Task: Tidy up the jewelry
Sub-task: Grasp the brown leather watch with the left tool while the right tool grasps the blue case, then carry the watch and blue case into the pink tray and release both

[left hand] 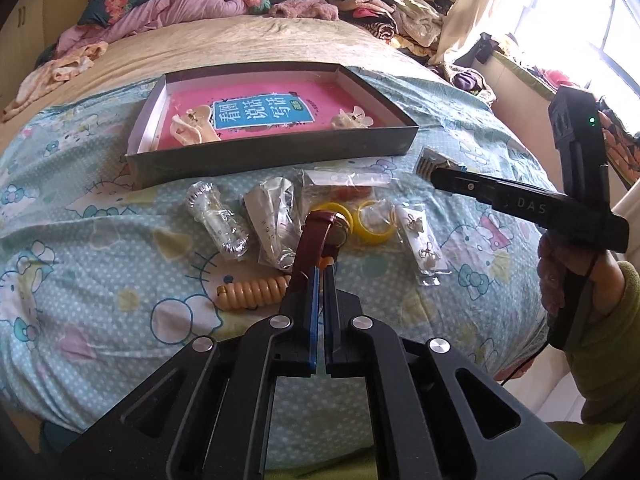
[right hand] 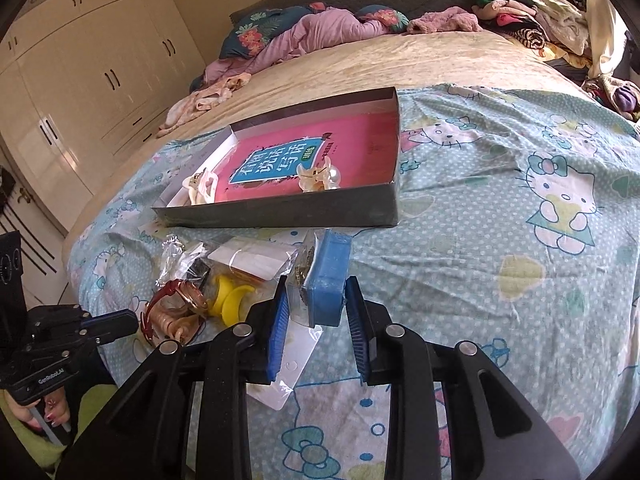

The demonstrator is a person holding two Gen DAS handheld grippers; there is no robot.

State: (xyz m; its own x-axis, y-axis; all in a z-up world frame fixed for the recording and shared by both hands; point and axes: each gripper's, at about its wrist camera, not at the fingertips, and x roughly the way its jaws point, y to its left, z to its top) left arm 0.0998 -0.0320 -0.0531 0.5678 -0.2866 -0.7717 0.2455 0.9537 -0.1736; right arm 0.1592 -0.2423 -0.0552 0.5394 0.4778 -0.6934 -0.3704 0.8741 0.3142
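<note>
My left gripper (left hand: 321, 270) is shut on the dark red strap of a wristwatch (left hand: 320, 228) and holds it above the bed; the watch also shows in the right wrist view (right hand: 176, 296). My right gripper (right hand: 316, 292) is open, its jaws on either side of a blue box in a clear bag (right hand: 326, 280), not closed on it. In the left wrist view the right gripper (left hand: 440, 178) reaches in from the right. A shallow grey box (left hand: 276, 152) with a pink book inside holds two pale hair claws (left hand: 192, 126) (left hand: 354, 118).
Bagged jewelry lies on the Hello Kitty sheet: a clear bracelet bag (left hand: 220, 220), a silver bag (left hand: 272, 216), yellow bangles (left hand: 372, 222), earrings on a card (left hand: 424, 236), an orange coil hair tie (left hand: 256, 292). Clothes (left hand: 172, 8) pile at the bed's far end. A wardrobe (right hand: 80, 80) stands left.
</note>
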